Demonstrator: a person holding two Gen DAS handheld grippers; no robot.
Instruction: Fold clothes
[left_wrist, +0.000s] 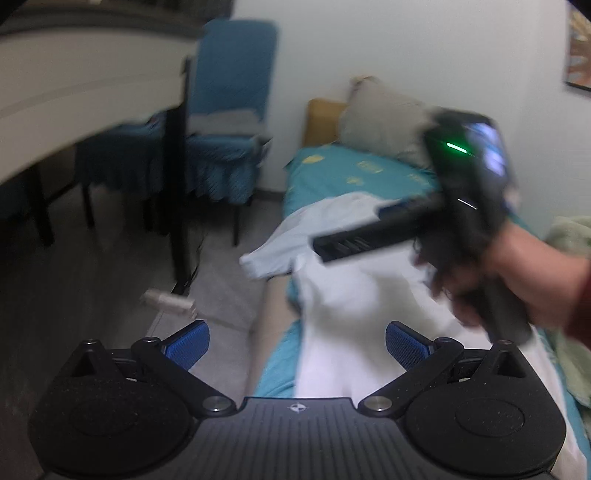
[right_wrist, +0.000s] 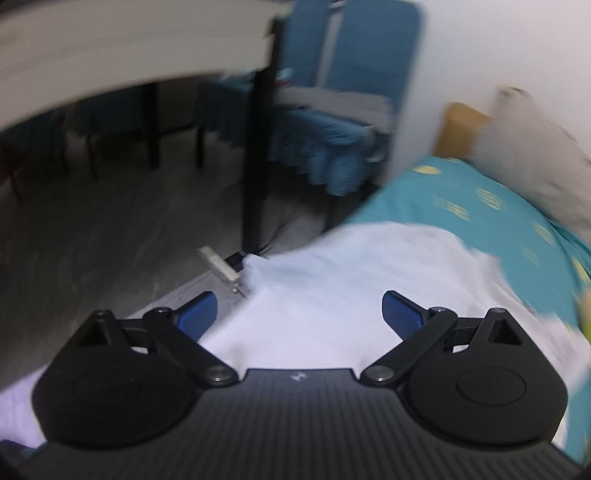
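A soft white shirt (left_wrist: 343, 295) lies rumpled along the teal printed bed (left_wrist: 332, 170), one sleeve hanging over the edge. The left tool (left_wrist: 297, 345) hovers above it, ribbed blue pads spread, holding nothing. The right tool (right_wrist: 299, 314) is likewise released over the cloth. A grey pillow (left_wrist: 384, 118), apparently plush, sits blurred at the bedhead.
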